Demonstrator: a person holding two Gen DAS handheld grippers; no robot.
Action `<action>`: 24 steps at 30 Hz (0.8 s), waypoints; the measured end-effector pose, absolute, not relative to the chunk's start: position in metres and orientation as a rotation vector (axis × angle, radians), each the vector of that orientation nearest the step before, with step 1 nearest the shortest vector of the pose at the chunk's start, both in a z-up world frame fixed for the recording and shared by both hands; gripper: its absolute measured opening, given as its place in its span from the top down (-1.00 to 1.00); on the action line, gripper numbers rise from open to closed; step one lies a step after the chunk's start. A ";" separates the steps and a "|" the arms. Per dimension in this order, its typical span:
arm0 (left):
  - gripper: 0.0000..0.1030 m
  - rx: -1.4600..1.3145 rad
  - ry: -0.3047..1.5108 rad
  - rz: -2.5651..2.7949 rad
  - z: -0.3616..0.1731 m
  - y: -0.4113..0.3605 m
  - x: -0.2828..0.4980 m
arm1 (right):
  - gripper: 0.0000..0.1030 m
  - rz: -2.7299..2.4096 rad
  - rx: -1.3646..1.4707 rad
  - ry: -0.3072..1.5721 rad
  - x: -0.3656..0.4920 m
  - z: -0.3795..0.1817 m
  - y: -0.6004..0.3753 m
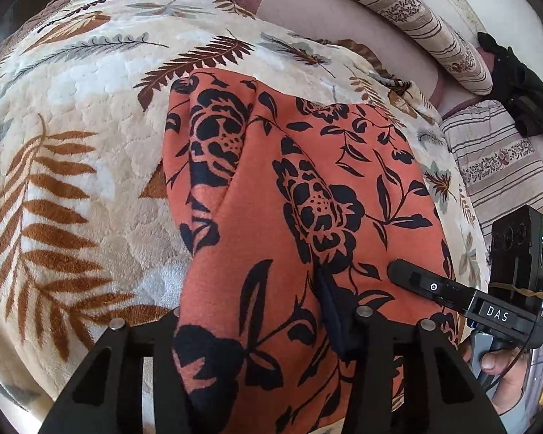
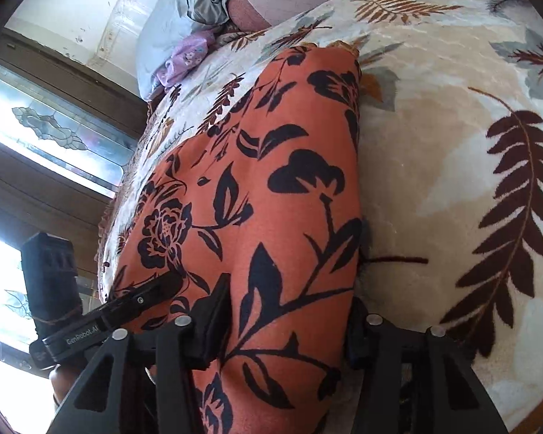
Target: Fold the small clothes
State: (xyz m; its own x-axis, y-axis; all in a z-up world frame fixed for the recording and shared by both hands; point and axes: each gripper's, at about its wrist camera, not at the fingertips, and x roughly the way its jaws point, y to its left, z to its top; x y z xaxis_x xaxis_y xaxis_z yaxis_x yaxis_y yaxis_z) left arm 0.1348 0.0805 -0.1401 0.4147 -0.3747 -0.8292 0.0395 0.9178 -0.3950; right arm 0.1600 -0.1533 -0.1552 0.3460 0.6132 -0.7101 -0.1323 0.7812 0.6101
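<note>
An orange garment with a black flower print (image 1: 307,188) lies lengthwise on a cream leaf-patterned blanket (image 1: 76,108). In the left wrist view its near end bunches up between the fingers of my left gripper (image 1: 268,325), which is shut on it; a dark hem shows by the right finger. One finger of the right gripper (image 1: 409,275) rests on the cloth close to the right. In the right wrist view the garment (image 2: 271,188) fills the gap of my right gripper (image 2: 287,311), both pads pressing its sides. A finger of the left gripper (image 2: 155,287) lies beside it.
Striped pillows (image 1: 427,29) and a striped cushion (image 1: 499,159) line the far right of the bed. A lilac flowered cloth (image 2: 184,58) and grey-blue fabric (image 2: 184,7) lie at the head. A window (image 2: 54,126) is beside the bed. A hand (image 1: 496,361) holds the right gripper.
</note>
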 end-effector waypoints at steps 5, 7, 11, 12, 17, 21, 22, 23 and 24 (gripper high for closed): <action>0.28 -0.360 1.065 -0.274 -0.131 0.081 0.118 | 0.18 0.527 0.468 1.070 0.144 -0.136 -0.153; 0.28 -0.368 1.065 -0.277 -0.134 0.080 0.115 | 0.18 0.529 0.446 1.067 0.141 -0.134 -0.154; 0.28 -0.446 1.080 -0.294 -0.146 0.088 0.120 | 0.18 0.529 0.512 1.110 0.148 -0.152 -0.161; 0.28 -0.452 1.084 -0.302 -0.146 0.089 0.122 | 0.18 0.535 0.539 1.113 0.149 -0.155 -0.163; 0.35 -0.451 1.026 -0.313 -0.123 0.087 0.121 | 0.20 0.554 0.498 1.072 0.148 -0.137 -0.157; 0.36 -0.453 0.913 -0.363 -0.077 0.082 0.125 | 0.23 0.596 0.483 0.983 0.153 -0.096 -0.167; 0.36 -0.452 0.879 -0.381 -0.064 0.078 0.127 | 0.23 0.603 0.473 0.953 0.156 -0.081 -0.172; 0.36 -0.447 0.845 -0.400 -0.050 0.073 0.131 | 0.23 0.607 0.464 0.921 0.159 -0.066 -0.179; 0.36 -0.442 0.815 -0.417 -0.037 0.067 0.136 | 0.23 0.610 0.457 0.890 0.161 -0.051 -0.185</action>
State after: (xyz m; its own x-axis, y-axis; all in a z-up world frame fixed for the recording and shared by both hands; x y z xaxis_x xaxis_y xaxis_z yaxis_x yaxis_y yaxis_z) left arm 0.1359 0.0674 -0.0370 0.6161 -0.5139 -0.5969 0.1835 0.8306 -0.5258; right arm 0.1614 -0.1855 -0.0513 0.4814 0.6607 -0.5760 -0.2979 0.7413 0.6014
